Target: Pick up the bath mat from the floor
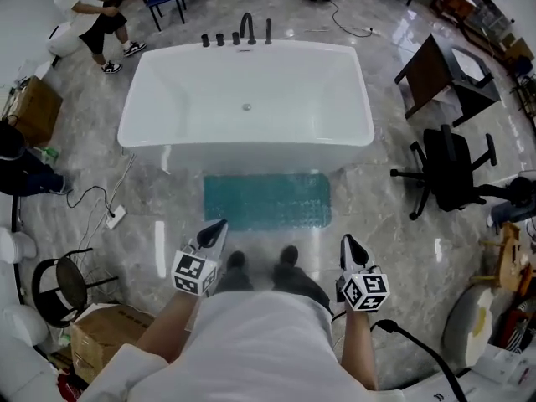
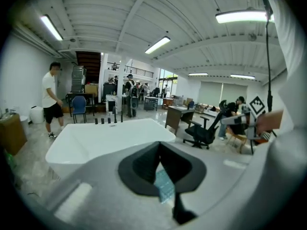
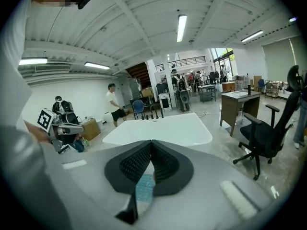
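Note:
A teal bath mat (image 1: 268, 201) lies flat on the marble floor, right in front of a white bathtub (image 1: 151, 115). My left gripper (image 1: 221, 224) hovers just short of the mat's near left corner, shut and empty. My right gripper (image 1: 346, 240) is held off the mat's near right corner, also shut with nothing in it. In the left gripper view the jaws (image 2: 159, 145) meet, and a strip of the mat (image 2: 164, 185) shows below them. The right gripper view shows its jaws (image 3: 151, 143) together, with the mat (image 3: 144, 188) beneath and the bathtub (image 3: 163, 128) beyond.
A black office chair (image 1: 452, 170) and a dark desk (image 1: 440, 69) stand to the right. On the left are a power strip with its cable (image 1: 115, 217), a black stool (image 1: 59, 283) and a cardboard box (image 1: 105, 329). A person (image 1: 88, 15) walks at the far left.

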`<state>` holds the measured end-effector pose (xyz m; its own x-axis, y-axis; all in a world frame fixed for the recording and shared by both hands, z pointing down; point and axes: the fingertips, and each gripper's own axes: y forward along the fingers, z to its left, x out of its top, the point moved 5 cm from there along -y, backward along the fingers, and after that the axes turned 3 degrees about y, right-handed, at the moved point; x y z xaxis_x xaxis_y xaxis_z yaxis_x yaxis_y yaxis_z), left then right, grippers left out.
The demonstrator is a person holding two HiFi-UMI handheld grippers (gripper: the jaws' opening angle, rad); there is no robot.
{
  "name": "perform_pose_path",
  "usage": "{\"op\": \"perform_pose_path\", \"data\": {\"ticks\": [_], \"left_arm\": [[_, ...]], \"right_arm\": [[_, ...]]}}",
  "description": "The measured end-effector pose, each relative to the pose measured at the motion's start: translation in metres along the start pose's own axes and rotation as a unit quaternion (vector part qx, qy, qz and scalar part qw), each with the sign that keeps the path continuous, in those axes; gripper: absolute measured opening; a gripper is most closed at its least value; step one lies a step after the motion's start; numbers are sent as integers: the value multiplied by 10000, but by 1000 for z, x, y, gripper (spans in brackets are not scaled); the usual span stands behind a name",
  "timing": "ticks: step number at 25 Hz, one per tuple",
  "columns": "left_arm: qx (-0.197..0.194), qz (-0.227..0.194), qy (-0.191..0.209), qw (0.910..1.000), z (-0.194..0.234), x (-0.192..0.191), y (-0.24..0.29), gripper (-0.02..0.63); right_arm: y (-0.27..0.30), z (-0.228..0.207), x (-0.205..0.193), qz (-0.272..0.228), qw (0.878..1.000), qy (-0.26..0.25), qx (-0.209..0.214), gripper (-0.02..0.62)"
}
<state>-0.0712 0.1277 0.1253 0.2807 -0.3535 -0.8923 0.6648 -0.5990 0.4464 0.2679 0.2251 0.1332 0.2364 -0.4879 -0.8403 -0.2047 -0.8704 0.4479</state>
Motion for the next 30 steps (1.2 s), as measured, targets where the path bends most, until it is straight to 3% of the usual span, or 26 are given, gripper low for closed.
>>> {"op": "perform_pose_path", "data": {"ticks": [7,16,23,30], "left_arm": [[663,-23,-323,9973,-19,0,18,3],[956,106,-725,9927,-29,-19,34,3],[1099,131,-975,9891,-2,-34,38,3],[972,167,-1052,9896,52,-62,49,3]], "right_arm": [[29,-48,12,316,9981,-216,481,6],[73,-72,-4,793,9930,-283,832,5],[110,-71,-13,1057,9903,-333,841,6],[156,-53,-26,1159,9903,-235,727,5]]}}
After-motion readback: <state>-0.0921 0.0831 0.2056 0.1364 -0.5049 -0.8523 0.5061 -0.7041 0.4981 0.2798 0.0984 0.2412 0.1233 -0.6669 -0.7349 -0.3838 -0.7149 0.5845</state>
